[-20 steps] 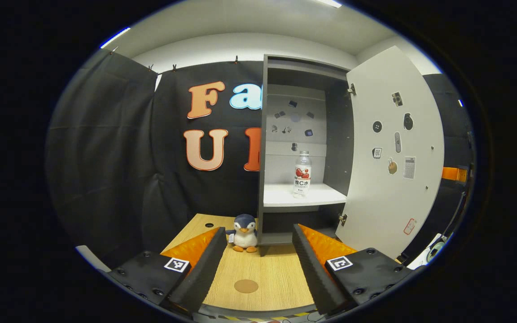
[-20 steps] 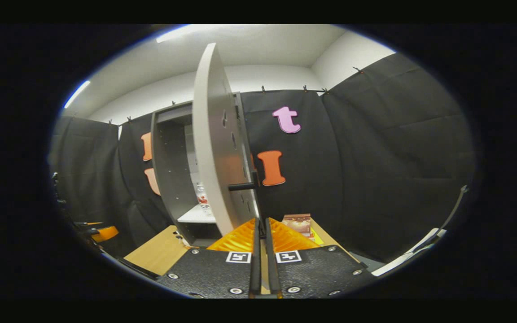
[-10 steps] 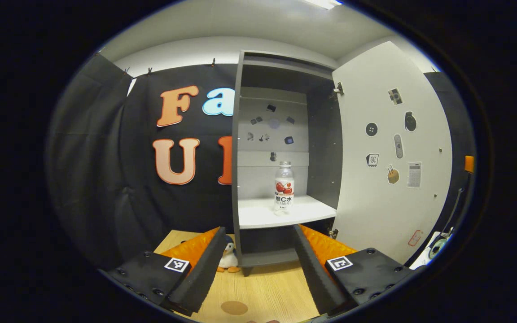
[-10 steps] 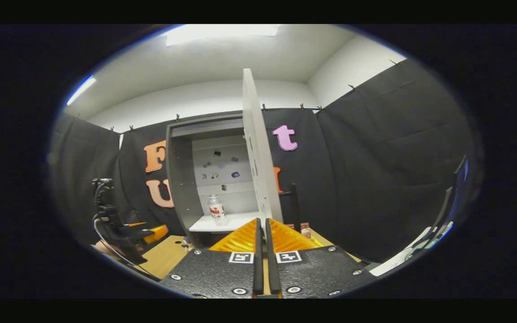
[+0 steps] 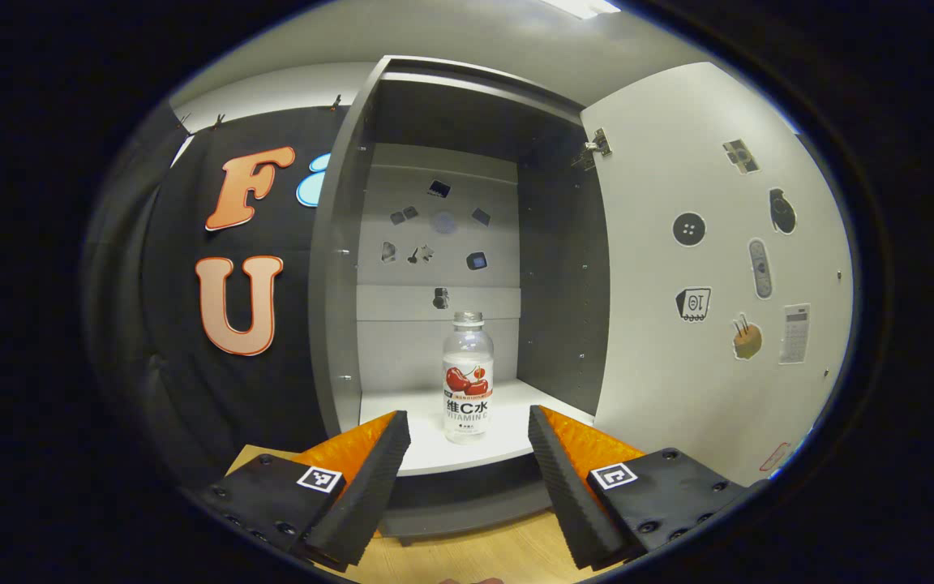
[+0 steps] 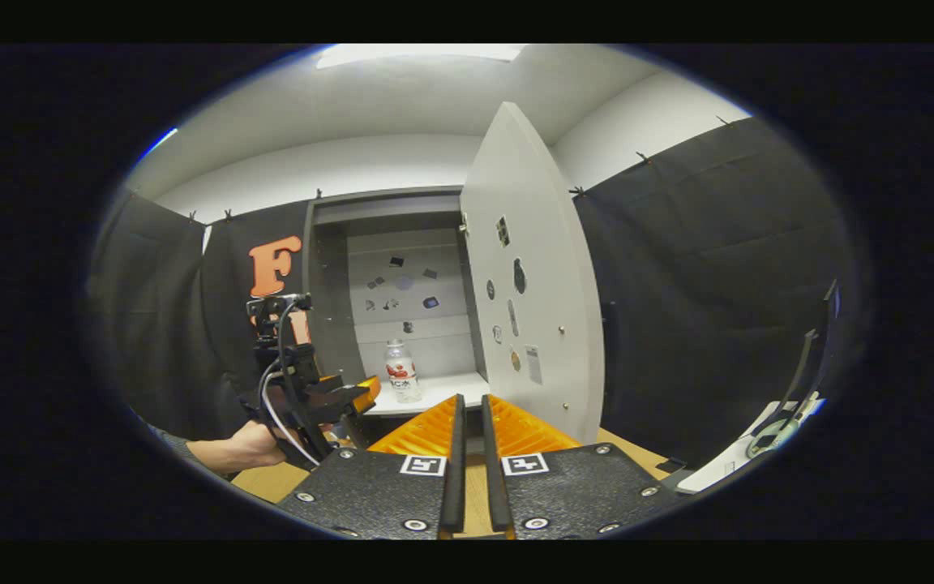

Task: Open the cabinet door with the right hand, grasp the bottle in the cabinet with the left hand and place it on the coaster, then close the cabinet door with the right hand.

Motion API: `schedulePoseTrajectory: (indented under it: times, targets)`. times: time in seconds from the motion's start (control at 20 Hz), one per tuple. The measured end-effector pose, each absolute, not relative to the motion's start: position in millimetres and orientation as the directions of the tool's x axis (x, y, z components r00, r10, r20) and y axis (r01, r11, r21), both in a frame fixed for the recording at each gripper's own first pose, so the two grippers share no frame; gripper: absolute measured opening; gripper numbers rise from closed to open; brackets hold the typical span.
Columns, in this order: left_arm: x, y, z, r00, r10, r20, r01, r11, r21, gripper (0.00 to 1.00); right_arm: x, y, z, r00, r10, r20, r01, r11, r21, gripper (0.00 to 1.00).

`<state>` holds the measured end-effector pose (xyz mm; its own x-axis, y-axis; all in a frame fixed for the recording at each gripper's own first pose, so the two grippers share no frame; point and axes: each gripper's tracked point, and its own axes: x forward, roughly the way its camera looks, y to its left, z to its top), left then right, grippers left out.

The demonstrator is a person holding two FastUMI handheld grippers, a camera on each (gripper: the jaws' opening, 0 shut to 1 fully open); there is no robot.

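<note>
You have the big grey cabinet door (image 5: 718, 268) swung open, your left gripper (image 5: 467, 454) is spread wide just before the clear plastic bottle (image 5: 467, 377) on the white shelf (image 5: 507, 401), and your right gripper (image 6: 467, 454) is nearly closed, holding nothing; grabbing, placing and closing are still to do.

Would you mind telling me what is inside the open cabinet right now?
One clear bottle stands upright on the white shelf of the cabinet, and small stickers dot its back panel. The compartment below the shelf is hidden behind the left claw.

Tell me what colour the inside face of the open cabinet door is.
Plain white or light grey, dotted with small stickers; the cabinet door shows best in the left gripper view.
</note>
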<state>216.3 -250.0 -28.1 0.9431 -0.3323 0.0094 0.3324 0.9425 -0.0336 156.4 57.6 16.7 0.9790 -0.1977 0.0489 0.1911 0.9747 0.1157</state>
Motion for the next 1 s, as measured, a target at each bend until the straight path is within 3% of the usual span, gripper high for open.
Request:
schedulePoseTrajectory:
  times: [0.1,0.45,1.0]
  targets:
    - [239.1,-256.7,-29.9,0.941,-0.338,0.011,0.338,0.941,-0.028,0.96,169.0,60.5,9.2,0.977,-0.210,0.026,0.205,0.970,0.129,0.11]
    - [309.0,-273.5,-36.9,0.938,-0.346,0.007,0.346,0.938,-0.027,0.96,209.9,64.7,-6.8,0.970,-0.240,-0.035,0.243,0.960,0.141,0.11]
    - [369.0,-295.6,-41.5,0.937,-0.349,0.017,0.349,0.937,-0.011,0.96,253.3,55.8,-21.9,0.963,-0.254,-0.096,0.265,0.955,0.131,0.11]
